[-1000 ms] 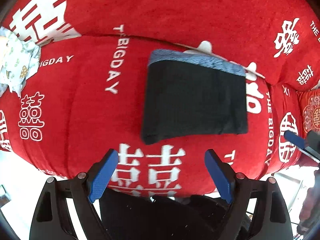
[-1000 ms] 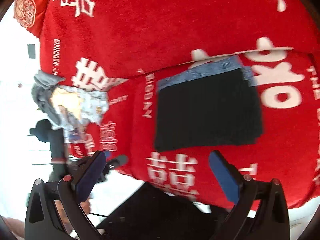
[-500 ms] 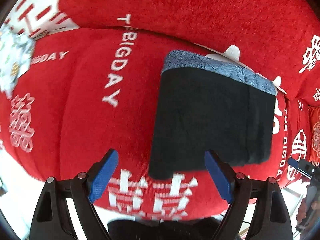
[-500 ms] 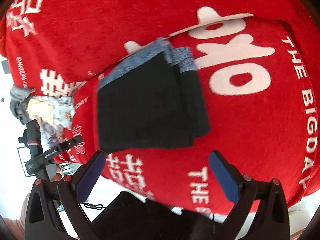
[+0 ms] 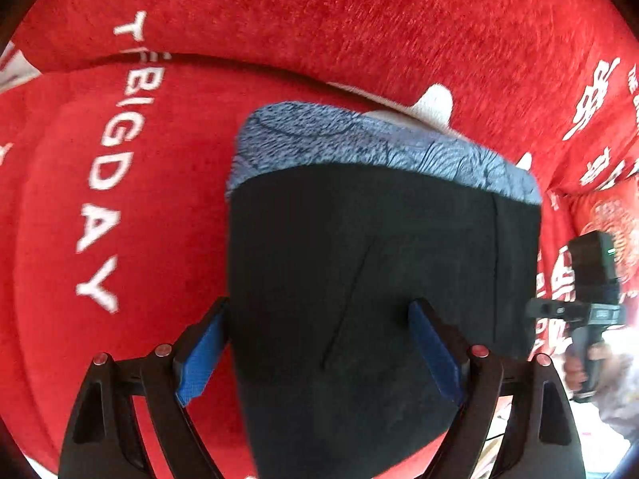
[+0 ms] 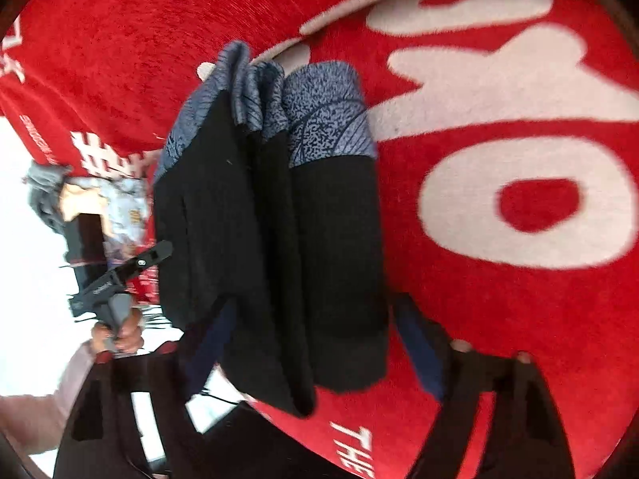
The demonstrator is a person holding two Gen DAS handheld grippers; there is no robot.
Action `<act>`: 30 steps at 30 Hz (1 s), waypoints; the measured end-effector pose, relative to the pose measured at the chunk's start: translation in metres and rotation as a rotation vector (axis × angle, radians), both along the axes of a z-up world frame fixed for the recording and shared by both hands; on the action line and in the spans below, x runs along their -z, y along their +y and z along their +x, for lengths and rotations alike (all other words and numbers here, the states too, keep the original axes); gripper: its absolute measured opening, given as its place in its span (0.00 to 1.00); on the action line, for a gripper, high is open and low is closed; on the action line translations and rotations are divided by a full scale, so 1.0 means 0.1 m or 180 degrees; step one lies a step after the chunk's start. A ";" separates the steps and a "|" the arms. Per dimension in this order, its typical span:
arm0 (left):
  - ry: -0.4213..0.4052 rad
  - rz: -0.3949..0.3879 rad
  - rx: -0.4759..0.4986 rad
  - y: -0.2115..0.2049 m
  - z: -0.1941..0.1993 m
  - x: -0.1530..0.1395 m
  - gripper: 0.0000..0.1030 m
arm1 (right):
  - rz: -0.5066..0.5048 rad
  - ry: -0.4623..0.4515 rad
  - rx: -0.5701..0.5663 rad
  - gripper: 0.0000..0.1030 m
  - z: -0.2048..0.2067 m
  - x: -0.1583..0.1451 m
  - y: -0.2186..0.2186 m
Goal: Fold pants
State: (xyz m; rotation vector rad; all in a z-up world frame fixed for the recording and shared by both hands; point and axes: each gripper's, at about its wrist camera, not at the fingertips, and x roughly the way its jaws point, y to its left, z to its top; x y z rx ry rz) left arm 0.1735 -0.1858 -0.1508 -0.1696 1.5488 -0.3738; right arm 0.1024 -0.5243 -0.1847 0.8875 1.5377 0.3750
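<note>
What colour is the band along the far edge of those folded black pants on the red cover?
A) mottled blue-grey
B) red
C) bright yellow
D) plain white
A: in the left wrist view, the folded pants end at their far edge in a mottled blue-grey band, lying against the red cover.

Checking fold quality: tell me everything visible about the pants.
The pants are black, soft-looking fabric with a mottled blue-grey band along the far edge. They lie folded into a compact rectangle on the red sofa cover; the right wrist view shows several stacked layers at the side. Both open grippers, left and right, straddle the near edge; contact unclear.
</note>
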 end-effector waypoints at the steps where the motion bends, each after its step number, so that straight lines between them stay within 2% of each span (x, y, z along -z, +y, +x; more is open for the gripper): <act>1: 0.0004 -0.0030 -0.0006 -0.01 0.01 0.03 0.87 | 0.0071 -0.0016 0.0035 0.79 0.02 0.03 -0.02; 2: 0.0012 -0.0059 -0.0007 -0.02 0.03 0.06 0.93 | 0.0144 -0.0025 0.0084 0.78 0.04 0.05 -0.04; 5: 0.0106 -0.0226 -0.0039 -0.01 0.07 0.22 1.00 | 0.0292 0.0001 0.0192 0.74 0.06 0.12 -0.12; 7: 0.0117 -0.0306 -0.0136 0.02 0.09 0.29 1.00 | 0.0377 -0.0033 0.0153 0.69 0.04 0.13 -0.15; 9: 0.0013 -0.0256 -0.0088 -0.05 0.04 0.22 0.94 | 0.0376 -0.0035 0.0141 0.65 0.02 0.12 -0.15; 11: -0.0027 -0.0267 -0.0084 -0.09 0.01 0.13 0.78 | 0.0449 -0.0040 0.0191 0.56 0.02 0.06 -0.15; 13: -0.0050 -0.0284 -0.0074 -0.11 -0.01 0.03 0.71 | 0.0500 -0.0068 0.0257 0.52 0.01 0.00 -0.11; 19: -0.0103 -0.0375 0.0153 -0.17 -0.10 -0.32 0.69 | 0.0633 -0.0151 0.0357 0.52 -0.10 -0.28 -0.01; 21: -0.0151 -0.0325 0.0274 -0.16 -0.20 -0.46 0.69 | 0.0639 -0.0185 0.0269 0.52 -0.15 -0.44 0.14; 24: -0.0218 -0.0082 0.0376 -0.02 -0.41 -0.61 0.69 | 0.0630 -0.0171 0.0163 0.52 -0.25 -0.55 0.40; 27: -0.0157 0.0043 0.0253 0.32 -0.59 -0.61 0.69 | 0.0642 -0.0112 0.0130 0.52 -0.34 -0.53 0.69; 30: -0.0099 0.0478 0.0038 0.68 -0.72 -0.45 0.69 | 0.0319 0.0058 0.0029 0.52 -0.44 -0.39 0.86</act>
